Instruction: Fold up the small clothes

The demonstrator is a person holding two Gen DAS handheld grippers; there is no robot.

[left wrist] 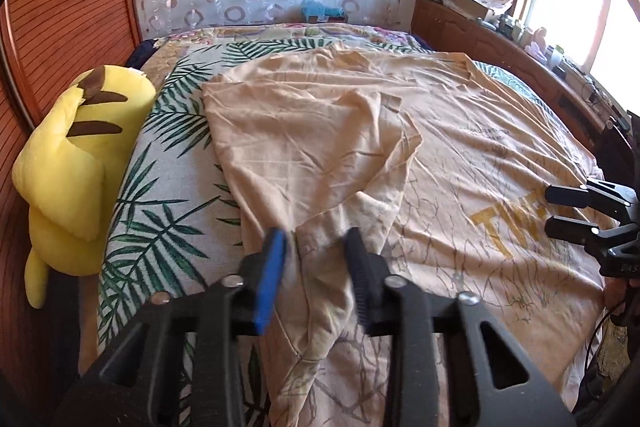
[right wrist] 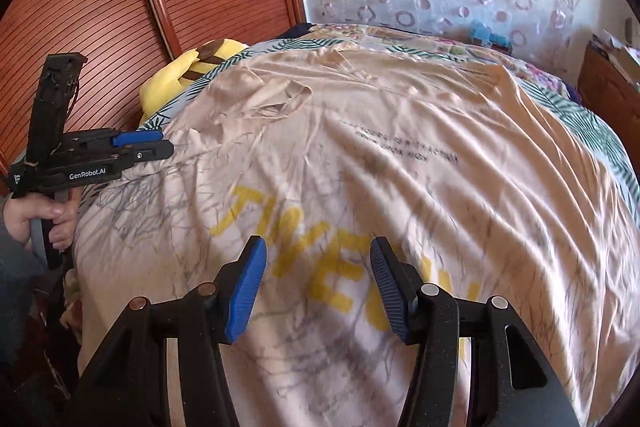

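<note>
Two wrist fisheyes close above the bed [left wrist: 168, 187], angled down toward the headboard, both over the shirt [right wrist: 400, 155].

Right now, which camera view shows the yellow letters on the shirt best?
The right wrist view: the yellow letters lie central on the shirt, though its own fingers cover some. The left wrist view shows only a few at its right edge.

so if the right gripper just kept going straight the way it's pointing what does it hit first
Most likely the peach t-shirt spread on the bed, around its yellow lettering. The right gripper is open and tilted downward with nothing else ahead, though depth is hard to judge.
</note>
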